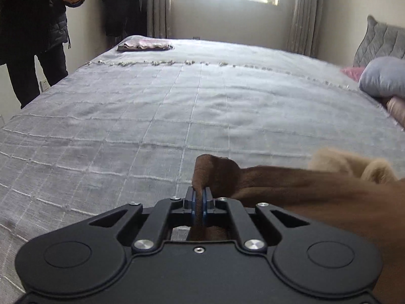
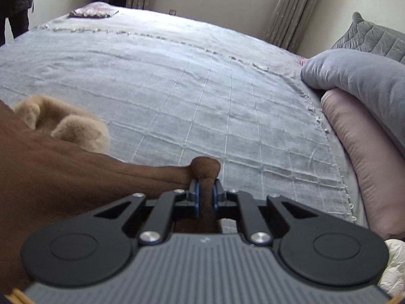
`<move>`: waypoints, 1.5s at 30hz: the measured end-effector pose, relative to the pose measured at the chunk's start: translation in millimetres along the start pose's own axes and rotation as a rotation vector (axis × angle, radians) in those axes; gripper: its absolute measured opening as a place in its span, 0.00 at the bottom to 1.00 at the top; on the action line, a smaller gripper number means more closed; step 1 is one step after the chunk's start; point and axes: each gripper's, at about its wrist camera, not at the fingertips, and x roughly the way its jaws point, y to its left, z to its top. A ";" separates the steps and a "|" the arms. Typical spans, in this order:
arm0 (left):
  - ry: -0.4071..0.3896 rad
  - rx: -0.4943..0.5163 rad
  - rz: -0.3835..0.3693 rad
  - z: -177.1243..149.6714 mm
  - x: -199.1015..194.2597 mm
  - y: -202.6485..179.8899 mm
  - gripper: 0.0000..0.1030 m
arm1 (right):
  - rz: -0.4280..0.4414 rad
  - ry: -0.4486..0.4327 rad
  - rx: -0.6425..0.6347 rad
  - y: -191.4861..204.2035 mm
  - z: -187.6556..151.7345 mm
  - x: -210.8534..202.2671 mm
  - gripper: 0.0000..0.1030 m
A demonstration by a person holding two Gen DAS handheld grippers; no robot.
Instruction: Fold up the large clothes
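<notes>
Both the left gripper and right gripper are clenching their fingers on small bunches of the brown fleece-lined coat; its weight risks tugging these shallow pinches free.

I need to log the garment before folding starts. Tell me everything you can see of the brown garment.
The brown garment is soft, suede-like cloth with a pale tan fleecy part, perhaps its lining or collar. It hangs stretched between both grippers above the grey bedspread. The left gripper is shut on one bunched edge, the right gripper on another, a nub of cloth poking past each. Its full shape is hidden.
</notes>
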 end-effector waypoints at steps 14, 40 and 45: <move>0.107 0.192 0.121 -5.5 -9.8 -14.1 0.12 | -0.056 0.103 0.030 1.5 -27.4 14.2 0.47; 0.198 0.340 -0.185 -64.8 -74.7 -49.1 0.60 | 0.106 0.212 -0.147 42.3 -69.7 -41.1 0.73; 0.244 0.265 -0.157 -67.6 -105.6 -26.6 0.61 | 0.067 0.219 -0.103 23.5 -80.1 -63.8 0.73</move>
